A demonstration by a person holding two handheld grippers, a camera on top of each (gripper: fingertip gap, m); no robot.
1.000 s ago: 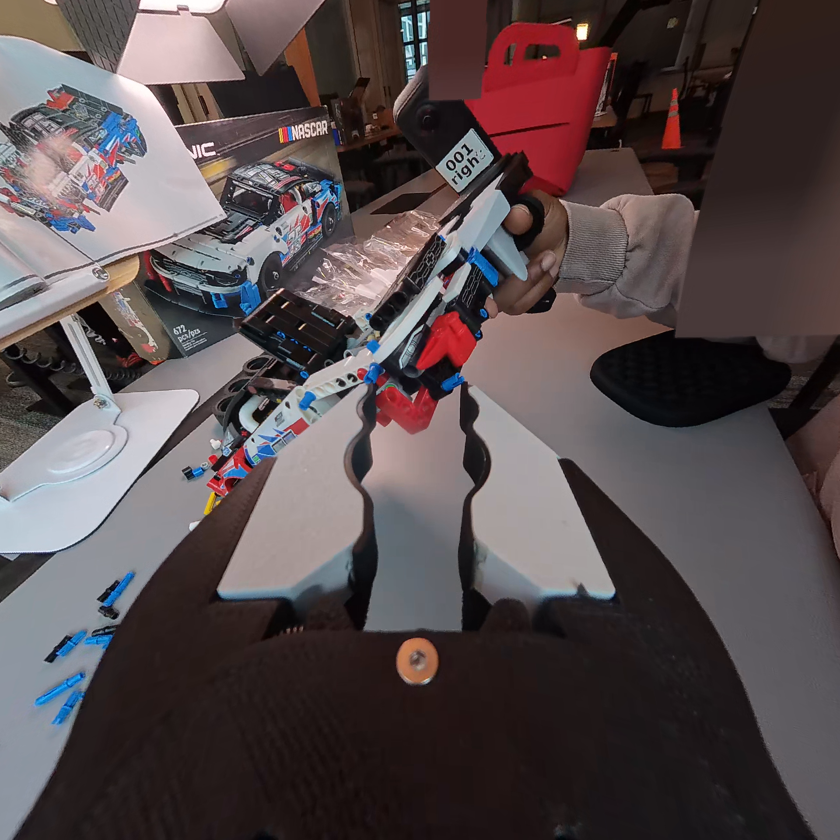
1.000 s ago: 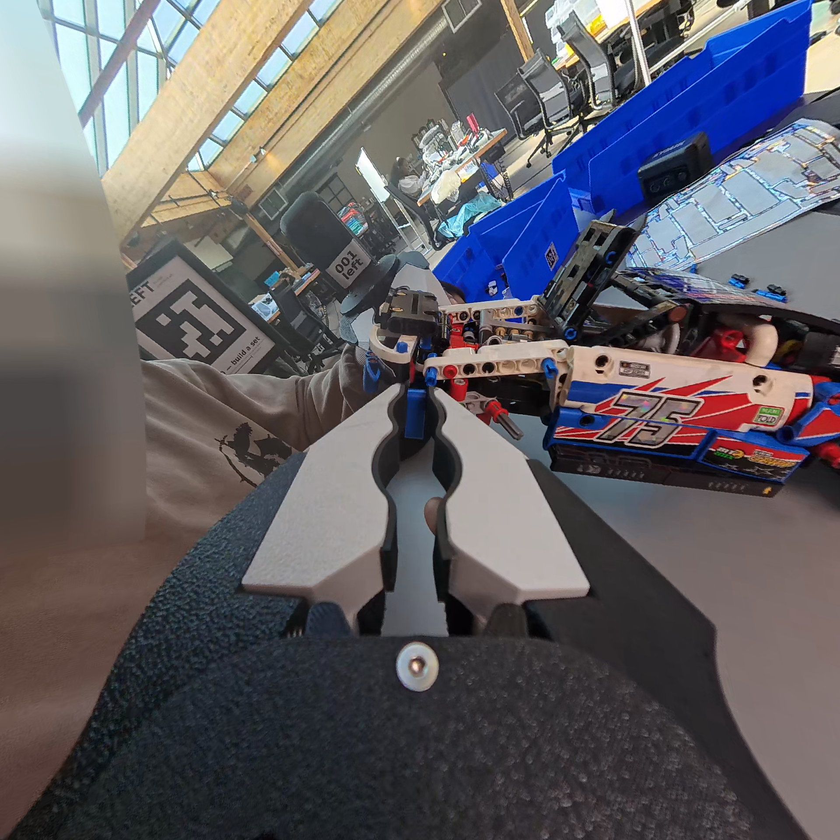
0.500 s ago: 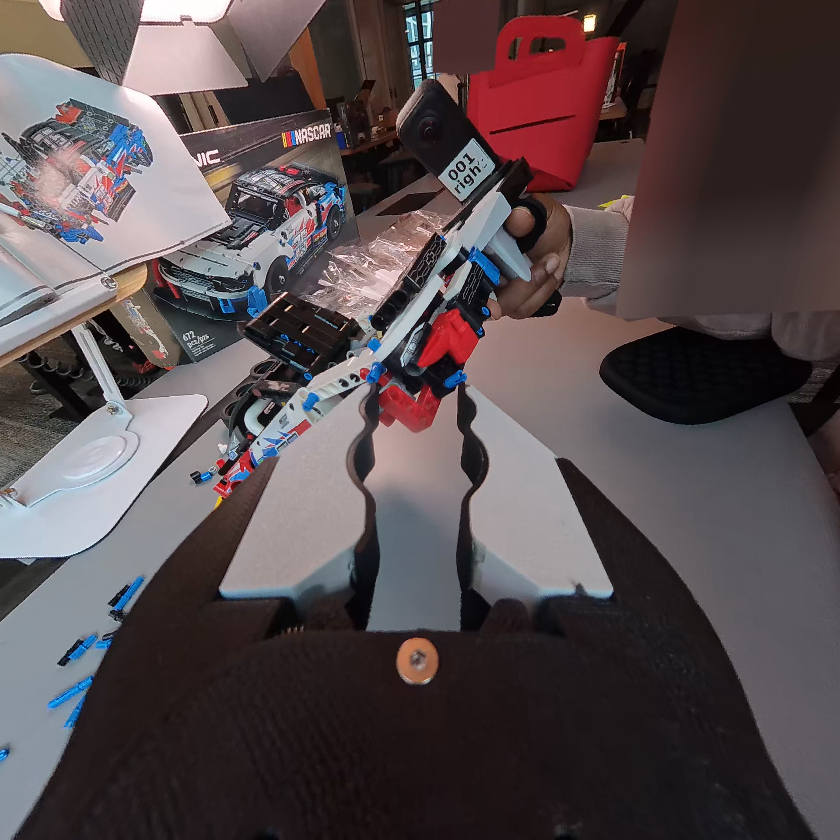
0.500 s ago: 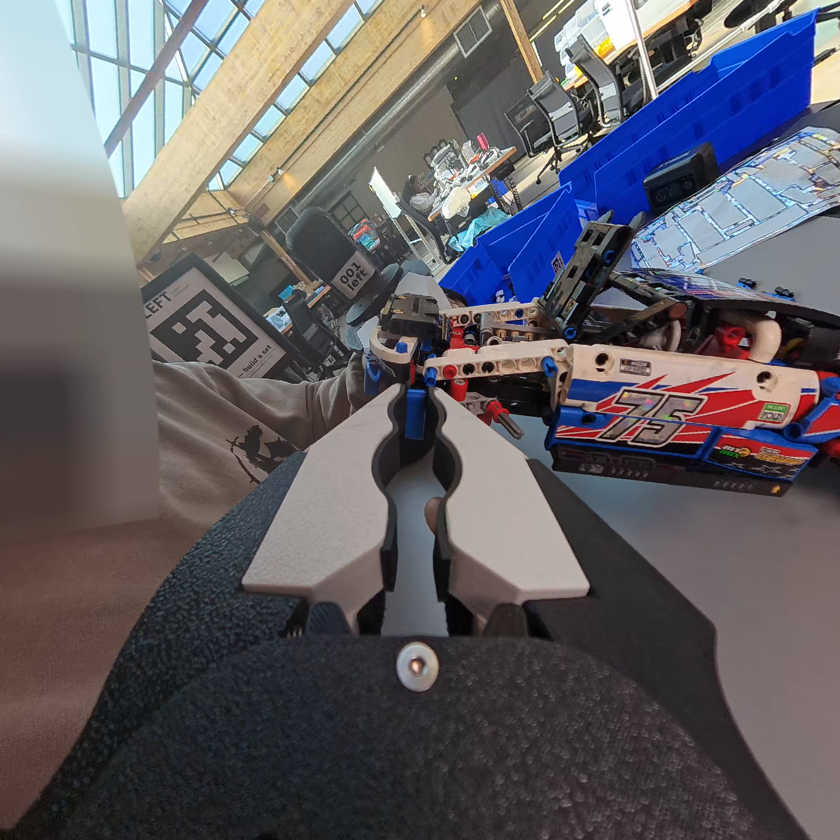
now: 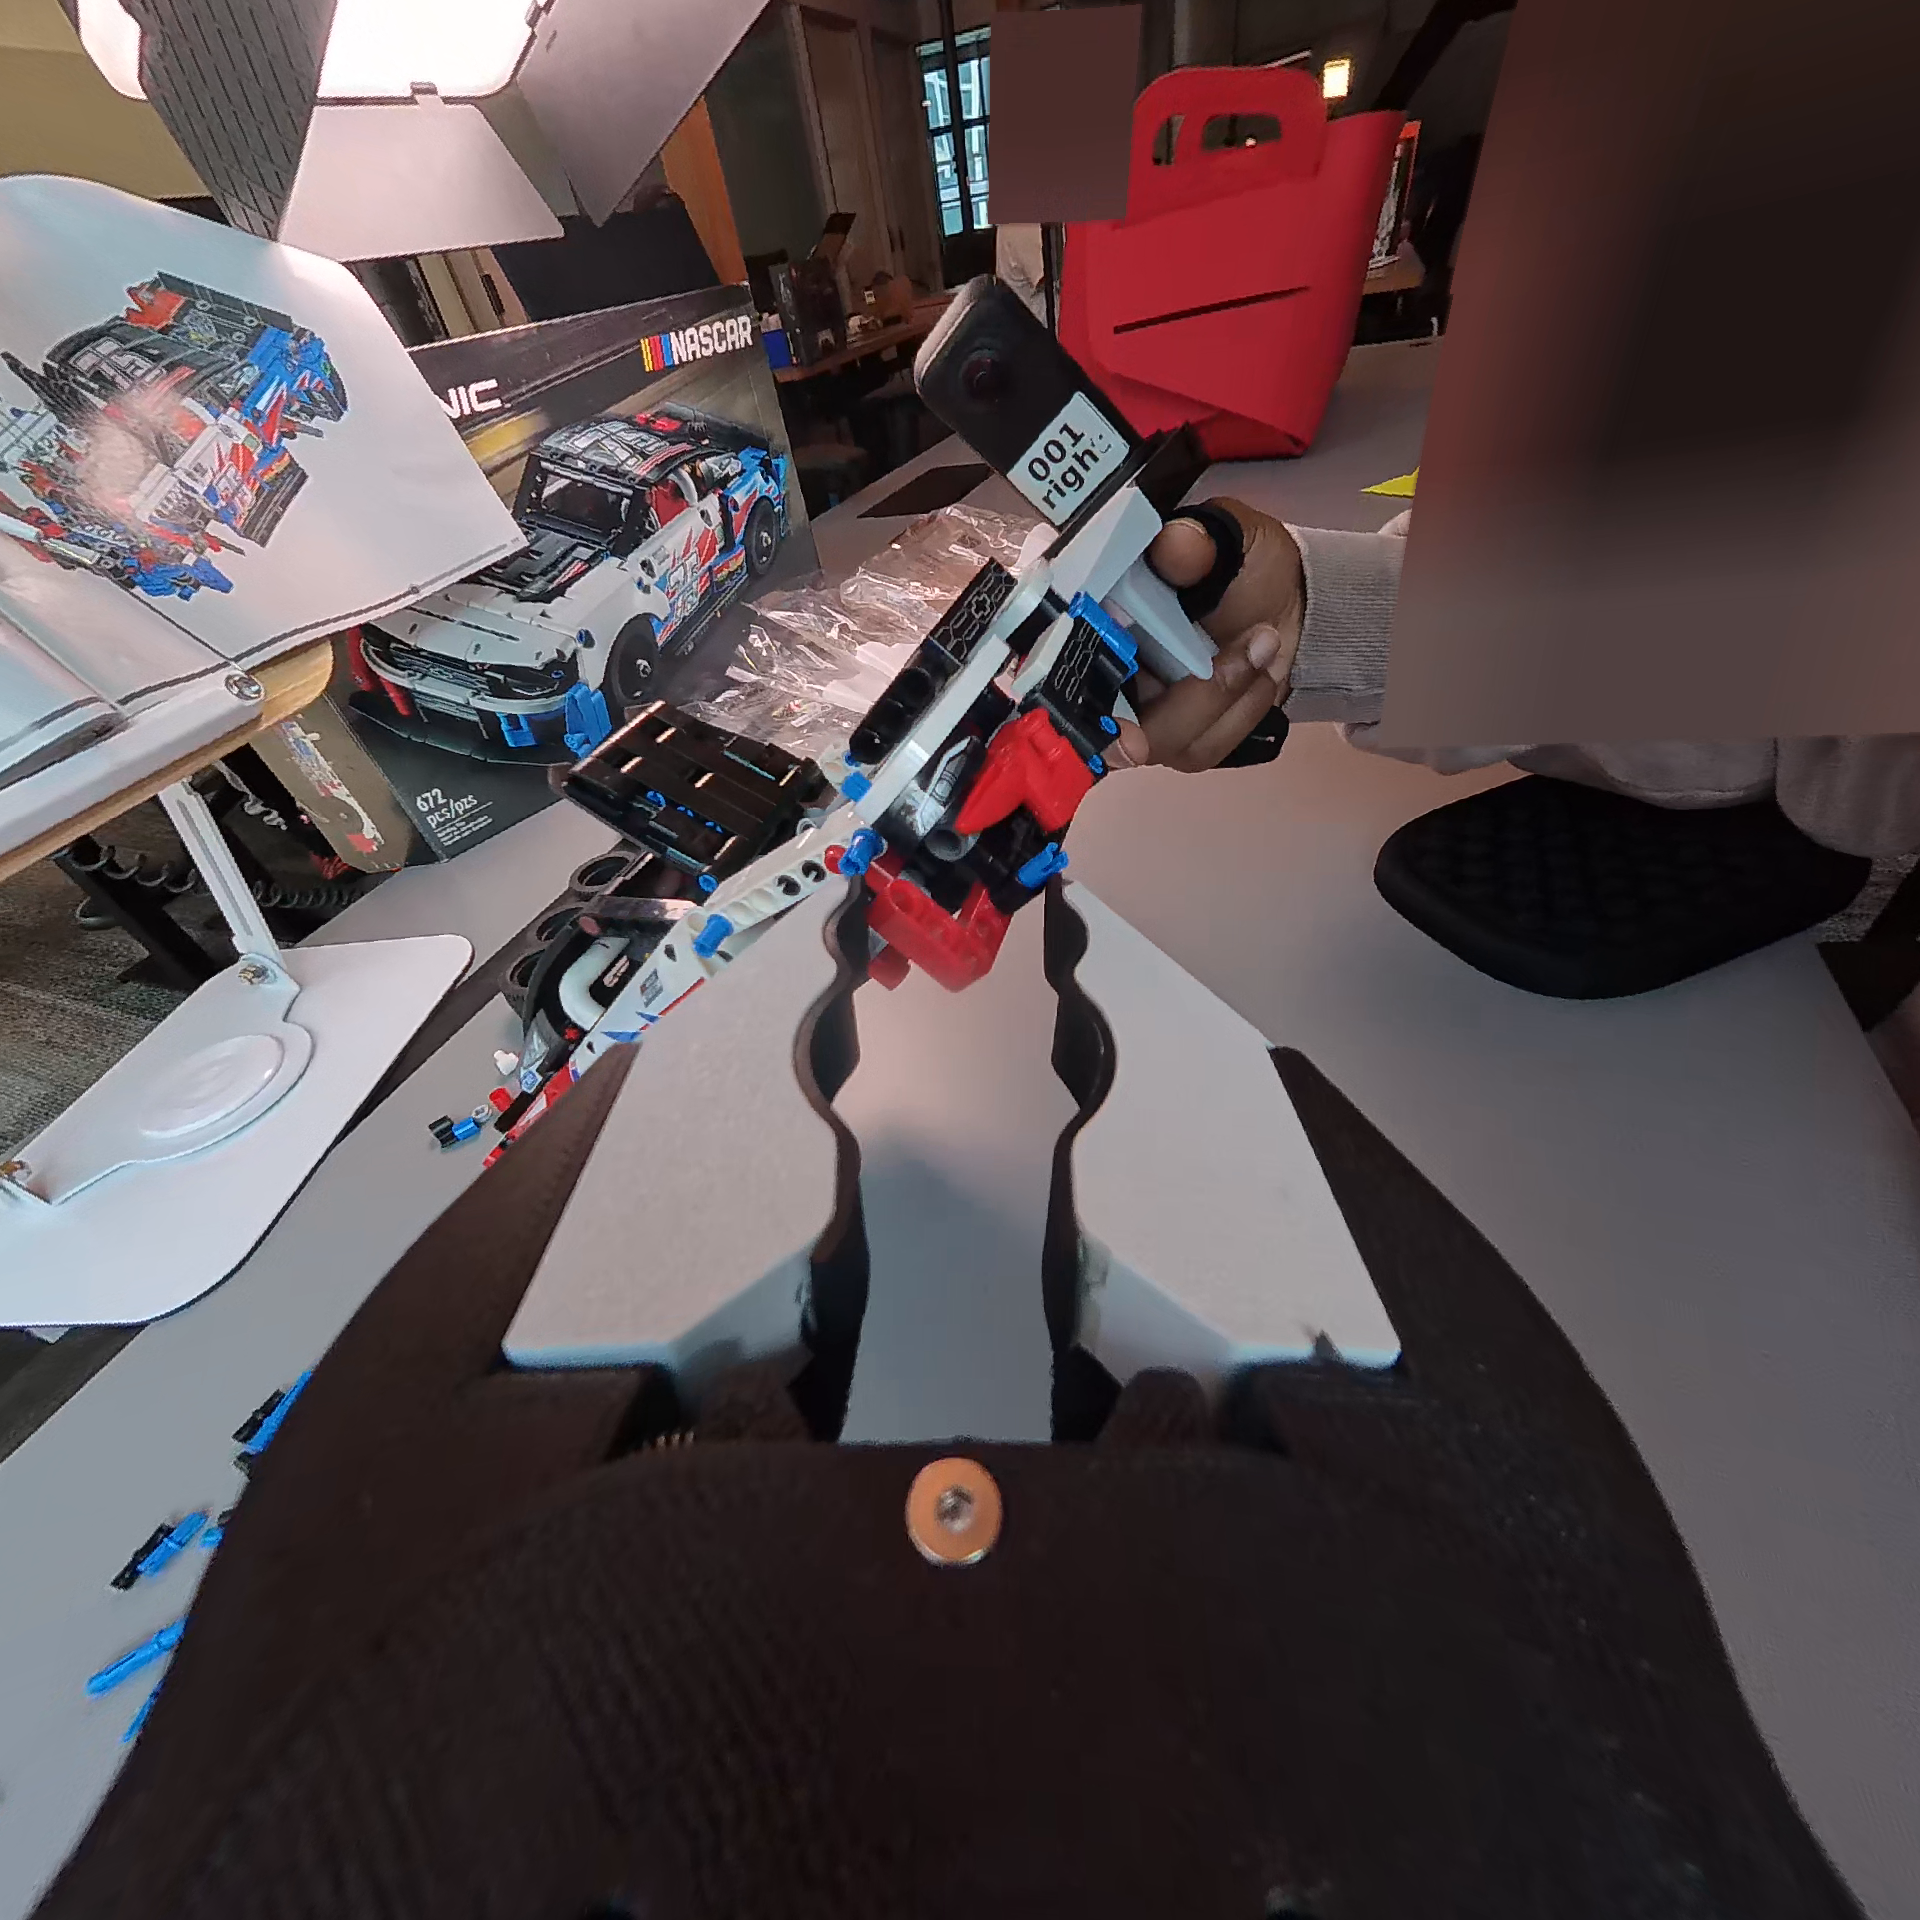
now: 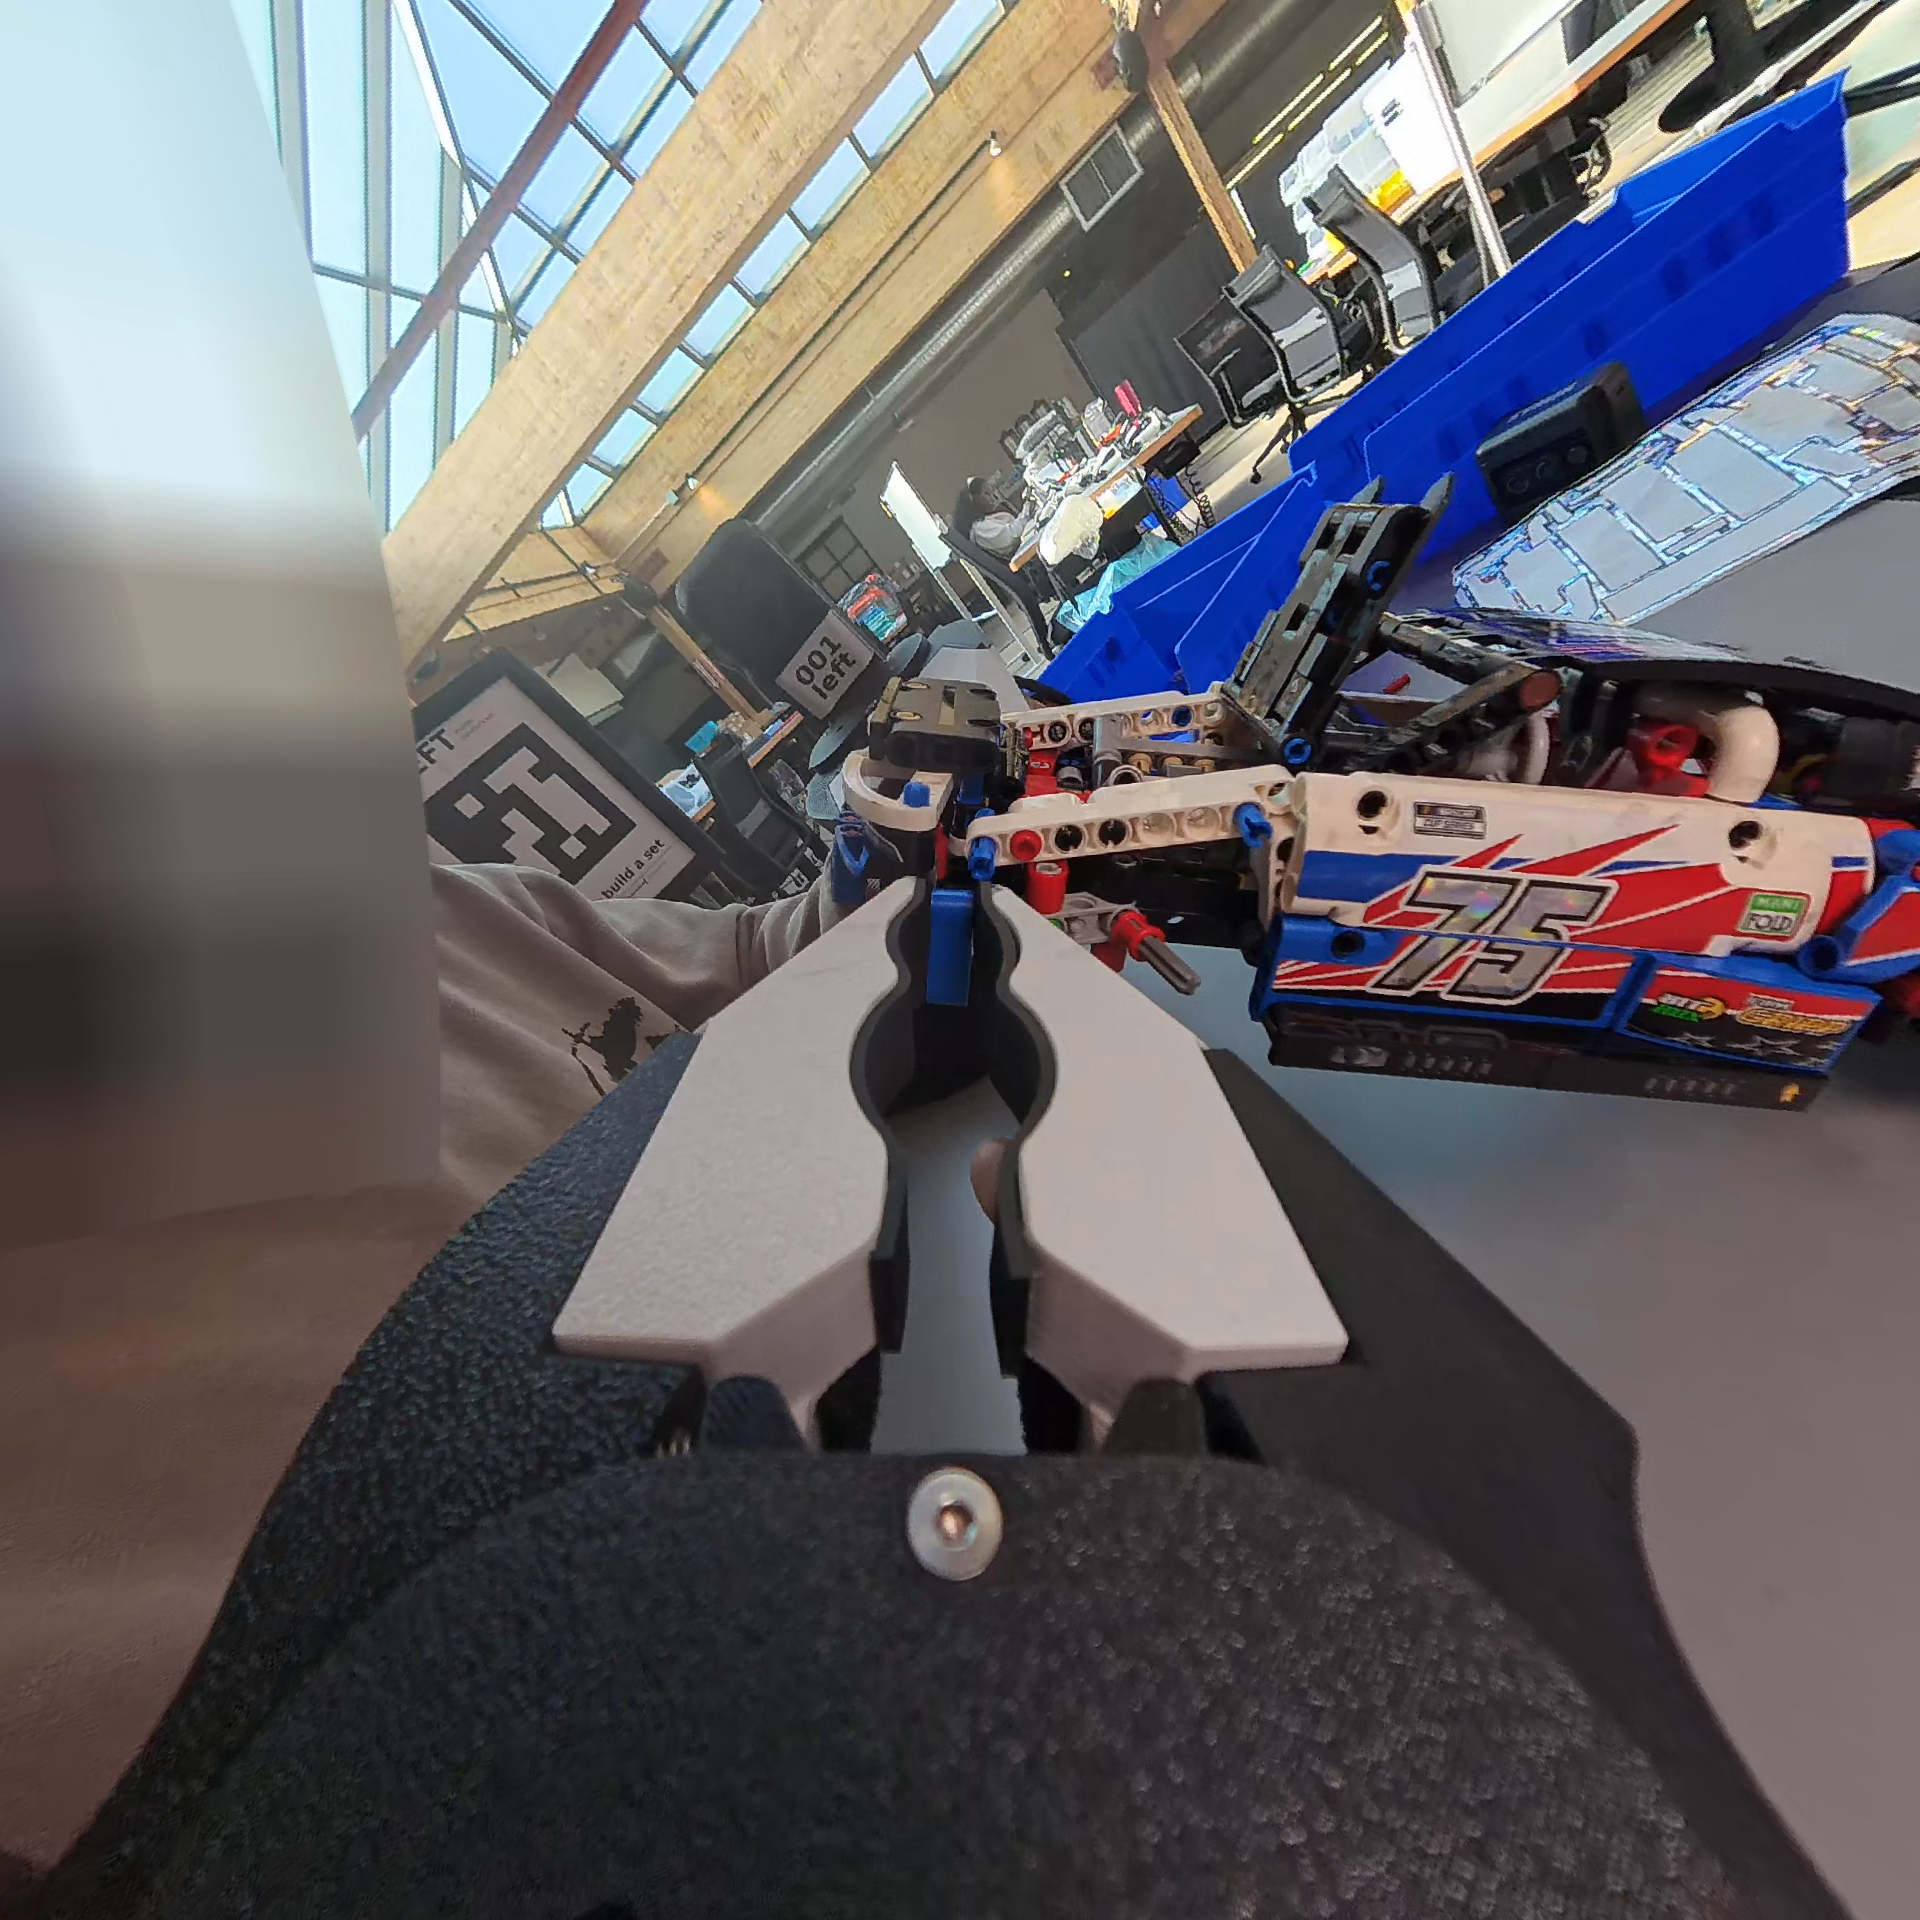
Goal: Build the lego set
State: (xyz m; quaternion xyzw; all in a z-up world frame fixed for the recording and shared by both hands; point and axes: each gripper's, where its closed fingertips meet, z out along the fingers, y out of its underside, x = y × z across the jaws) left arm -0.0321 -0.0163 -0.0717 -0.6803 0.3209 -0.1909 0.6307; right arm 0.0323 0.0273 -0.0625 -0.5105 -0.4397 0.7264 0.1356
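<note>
- Two grippers meet at one end of the lego car (image 6: pixel 1455 904), which lies partly built on the grey table (image 5: pixel 1558 1195), its far end resting on the tabletop and the near end raised.
- We see the left gripper (image 5: pixel 951 914) with its fingers (image 5: pixel 717 1091) parted fairly wide; a red piece (image 5: pixel 935 925) at the car's end sits between the tips, touching the left tip, but we cannot tell whether both tips press on it.
- Our right gripper (image 6: pixel 951 935) has its fingers (image 6: pixel 790 1101) drawn nearly together, pinching a small blue piece (image 6: pixel 948 951) at the car's front corner.
- In the left wrist view, the right gripper (image 5: pixel 1070 623) comes in from above, held by a hand (image 5: pixel 1216 644).
- Loose blue and black pins (image 5: pixel 156 1558) lie on the table to the left.
- Behind the car stand the set's box (image 5: pixel 623 582), an instruction booklet (image 5: pixel 187 436) on a white stand (image 5: pixel 208 1039), and clear plastic bags (image 5: pixel 862 623).
</note>
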